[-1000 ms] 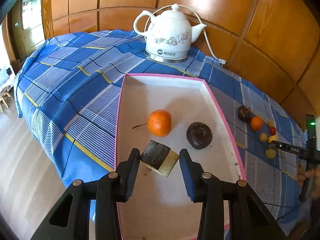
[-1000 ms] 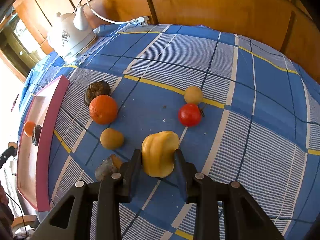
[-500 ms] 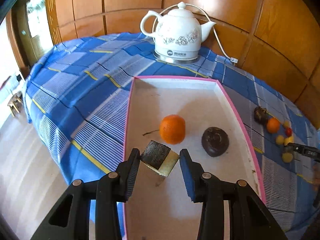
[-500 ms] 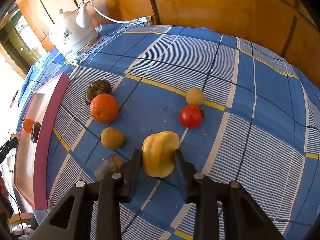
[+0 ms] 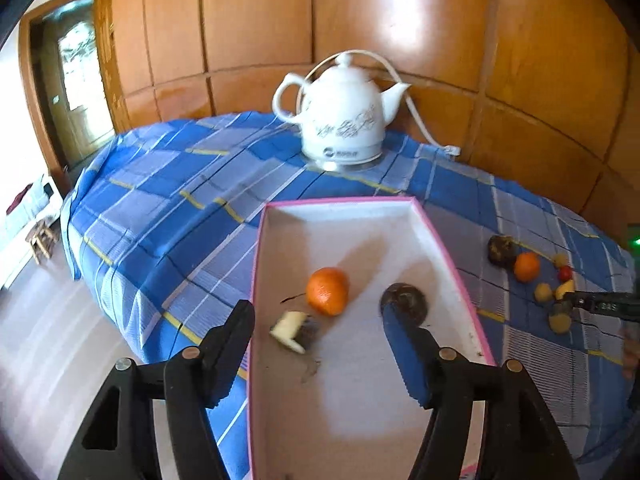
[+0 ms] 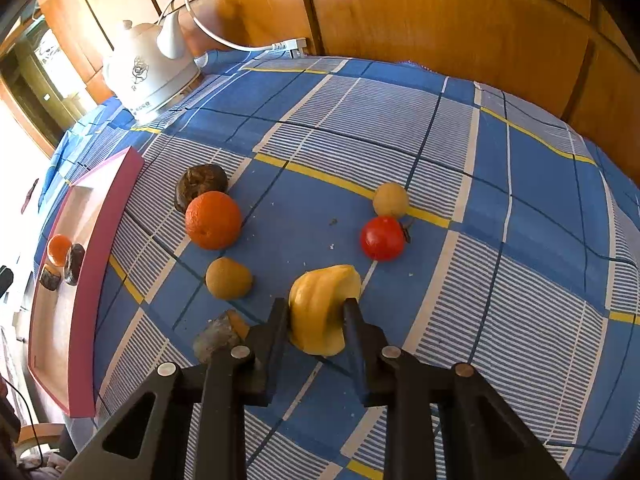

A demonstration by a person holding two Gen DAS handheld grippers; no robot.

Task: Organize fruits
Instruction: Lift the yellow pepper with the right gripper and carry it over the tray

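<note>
A pink-rimmed tray (image 5: 448, 248) holds an orange (image 5: 327, 291), a dark round fruit (image 5: 405, 303) and a dark-skinned fruit wedge (image 5: 293, 330). My left gripper (image 5: 324, 344) is open and empty above the tray's near part, the wedge lying free between its fingers. My right gripper (image 6: 316, 320) is shut on a yellow fruit (image 6: 322, 306) just above the blue checked cloth. Around it lie an orange (image 6: 213, 220), a dark fruit (image 6: 200, 188), two tan round fruits (image 6: 229, 278) (image 6: 391, 199), a red tomato (image 6: 382, 238) and a grey-orange piece (image 6: 218, 336).
A white electric kettle (image 5: 344, 120) with its cord stands at the back of the table by the wooden wall. The tray (image 6: 100, 240) lies at the left in the right wrist view. The table's edge drops to the floor on the left.
My left gripper opened and let go of the fruit wedge, which now lies in the tray; the gripper pulled back and up. My right gripper stayed shut on the yellow fruit.
</note>
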